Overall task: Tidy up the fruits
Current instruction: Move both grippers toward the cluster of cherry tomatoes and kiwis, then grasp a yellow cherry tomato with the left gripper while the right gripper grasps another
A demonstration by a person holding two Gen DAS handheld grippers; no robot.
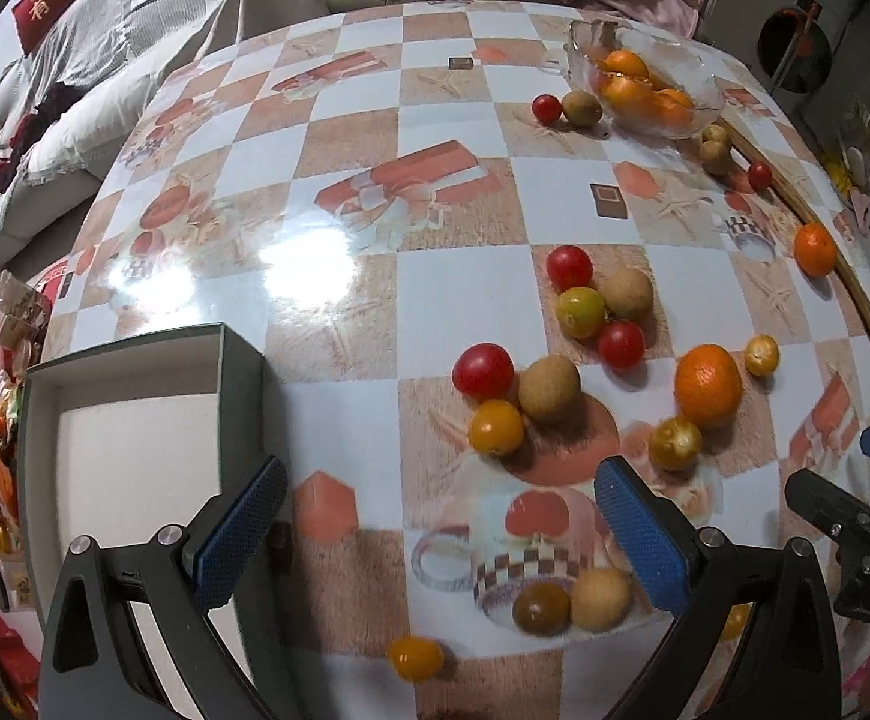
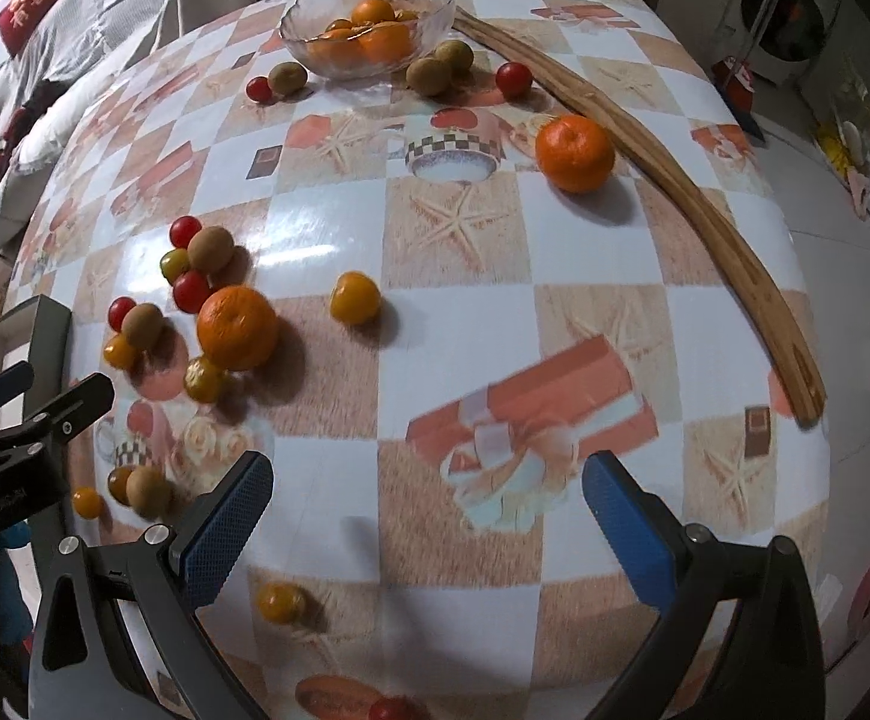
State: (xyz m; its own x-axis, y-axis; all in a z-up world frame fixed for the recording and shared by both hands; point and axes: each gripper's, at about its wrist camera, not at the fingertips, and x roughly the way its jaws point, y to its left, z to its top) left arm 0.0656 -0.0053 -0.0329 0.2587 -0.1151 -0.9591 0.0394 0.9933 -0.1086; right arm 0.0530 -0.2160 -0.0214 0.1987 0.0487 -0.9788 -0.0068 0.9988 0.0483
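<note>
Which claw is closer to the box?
Left. The left claw hangs open right beside the box, one finger next to its wall. The right claw is open farther along the table, past the left one.

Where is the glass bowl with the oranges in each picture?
Left wrist view: the glass bowl sits at the top right, far across the table.
Right wrist view: the glass bowl sits at the top, a little left of the middle.
Shared landmark: the long wooden stick starts beside the bowl in both views.
</note>
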